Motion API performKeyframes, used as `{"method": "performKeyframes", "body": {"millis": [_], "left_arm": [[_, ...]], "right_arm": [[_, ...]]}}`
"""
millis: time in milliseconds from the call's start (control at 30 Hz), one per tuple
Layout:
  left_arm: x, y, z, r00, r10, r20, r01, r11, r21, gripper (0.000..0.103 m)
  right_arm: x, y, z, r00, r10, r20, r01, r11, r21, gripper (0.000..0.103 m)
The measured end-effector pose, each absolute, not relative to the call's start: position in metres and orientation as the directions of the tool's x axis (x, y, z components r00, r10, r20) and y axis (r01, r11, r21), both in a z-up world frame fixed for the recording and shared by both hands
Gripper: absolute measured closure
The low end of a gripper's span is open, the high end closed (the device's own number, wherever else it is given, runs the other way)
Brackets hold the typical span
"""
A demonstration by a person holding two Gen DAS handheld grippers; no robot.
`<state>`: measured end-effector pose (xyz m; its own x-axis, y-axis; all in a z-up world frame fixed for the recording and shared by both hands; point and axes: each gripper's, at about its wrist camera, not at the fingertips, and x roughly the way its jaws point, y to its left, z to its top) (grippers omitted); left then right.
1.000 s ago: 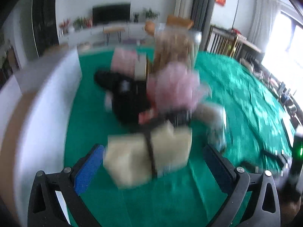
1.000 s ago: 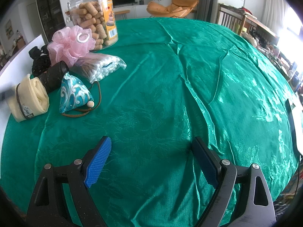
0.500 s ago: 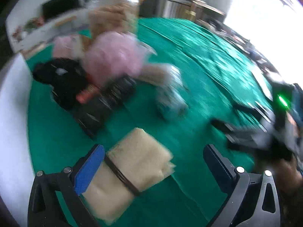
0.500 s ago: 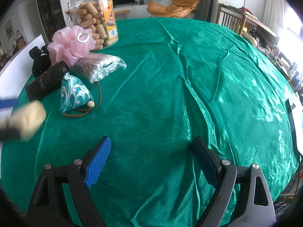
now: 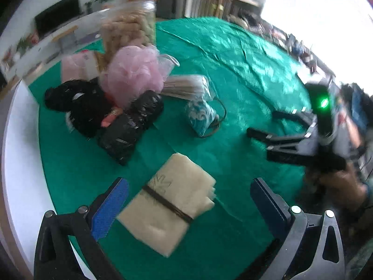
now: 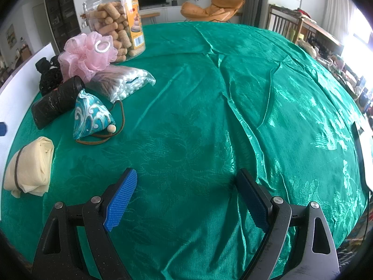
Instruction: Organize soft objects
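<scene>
The left gripper (image 5: 190,200) is held w/ jaws spread wide over the green tablecloth (image 6: 233,93), nothing pinched. A cream folded cloth bundle (image 5: 170,200), bound by a dark band, is seen lying flat on the cloth betw. the blue pads, close to the left pad; whether it is touched can't be told, as the view is blurred. In the right wrist view the same bundle (image 6: 29,166) is found at the table's left edge, apart from the other items. The right gripper (image 6: 186,193) is likewise held w/ jaws spread & empty above bare cloth. Further back a cluster is grouped: teal patterned pouch (image 6: 92,117) w/ brown cord, black roll (image 6: 57,101), bag of cotton swabs (image 6: 123,84), pink mesh pouf (image 6: 87,54), a black fabric item (image 6: 47,73) & a clear snack jar (image 6: 115,24). A white board (image 6: 21,74) is stood along the left side.
</scene>
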<state>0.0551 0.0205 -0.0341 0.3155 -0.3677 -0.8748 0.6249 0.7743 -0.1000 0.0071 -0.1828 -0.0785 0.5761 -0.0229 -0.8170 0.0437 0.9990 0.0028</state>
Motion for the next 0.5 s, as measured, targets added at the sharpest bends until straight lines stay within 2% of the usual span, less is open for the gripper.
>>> {"method": "performKeyframes", "body": {"millis": [133, 233, 267, 300, 400, 467, 500], "left_arm": [[0.059, 0.000, -0.073, 0.245, -0.267, -0.932, 0.685, 0.728, -0.029, 0.000], [0.061, 0.002, -0.081, 0.276, -0.221, -0.936, 0.666, 0.746, 0.020, 0.000], [0.062, 0.005, -0.082, 0.282, -0.216, -0.935, 0.648, 0.762, 0.019, 0.003], [0.063, 0.010, -0.080, 0.297, -0.217, -0.930, 0.623, 0.782, 0.017, 0.012], [0.064, 0.030, -0.078, 0.369, -0.200, -0.908, 0.498, 0.867, 0.011, 0.030], [0.063, 0.043, -0.074, 0.426, -0.165, -0.890, 0.392, 0.920, 0.016, 0.038], [0.062, 0.051, -0.074, 0.451, -0.132, -0.883, 0.324, 0.946, 0.024, 0.038]], "right_arm": [[0.007, -0.183, -0.078, 0.576, -0.022, -0.817, 0.043, 0.999, 0.003, 0.014], [0.007, -0.183, -0.079, 0.576, -0.023, -0.817, 0.044, 0.999, 0.003, 0.014], [0.007, -0.183, -0.079, 0.576, -0.022, -0.817, 0.044, 0.999, 0.003, 0.014], [0.007, -0.183, -0.079, 0.576, -0.022, -0.817, 0.044, 0.999, 0.004, 0.014], [0.007, -0.184, -0.078, 0.576, -0.018, -0.817, 0.044, 0.999, 0.009, 0.014], [0.006, -0.185, -0.078, 0.577, -0.013, -0.817, 0.044, 0.999, 0.015, 0.014], [0.006, -0.186, -0.077, 0.576, -0.005, -0.817, 0.044, 0.999, 0.025, 0.014]]}}
